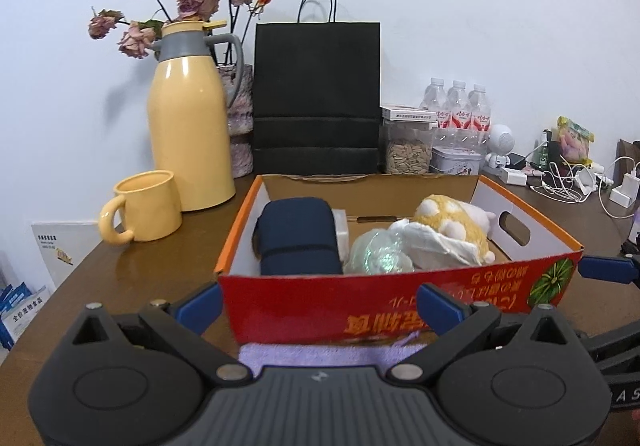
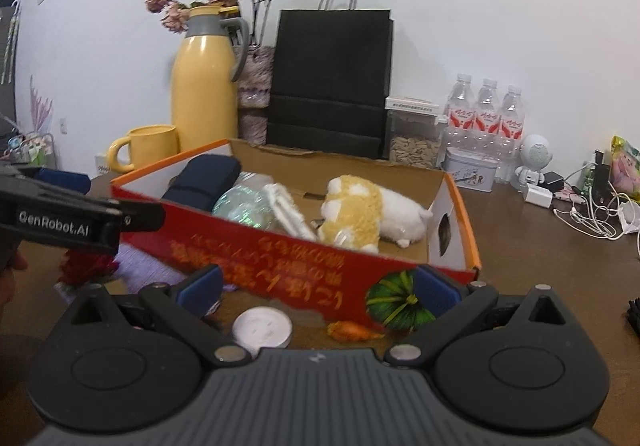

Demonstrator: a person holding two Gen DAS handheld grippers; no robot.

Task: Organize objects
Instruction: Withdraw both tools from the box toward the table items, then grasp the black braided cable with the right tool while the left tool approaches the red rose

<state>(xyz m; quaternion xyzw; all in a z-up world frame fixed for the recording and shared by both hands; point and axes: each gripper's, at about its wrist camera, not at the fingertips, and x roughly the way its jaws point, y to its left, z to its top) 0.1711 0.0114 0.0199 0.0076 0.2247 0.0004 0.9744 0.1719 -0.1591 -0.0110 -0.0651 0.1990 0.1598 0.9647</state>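
Near the box (image 1: 400,310), my left gripper (image 1: 320,310) and right gripper (image 2: 318,292) are spread, over a purple cloth (image 1: 320,356) and a white lid (image 2: 262,328).

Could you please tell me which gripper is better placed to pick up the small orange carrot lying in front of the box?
Right: the right gripper is open, with the small orange carrot between its fingers.

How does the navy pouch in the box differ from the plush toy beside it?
The navy pouch is dark, smooth and boxy, at the box's left end; the plush toy is yellow and white, fuzzy and rounded, toward the right end. The pouch is one plain colour, the toy patched. Both lie inside the cardboard box.
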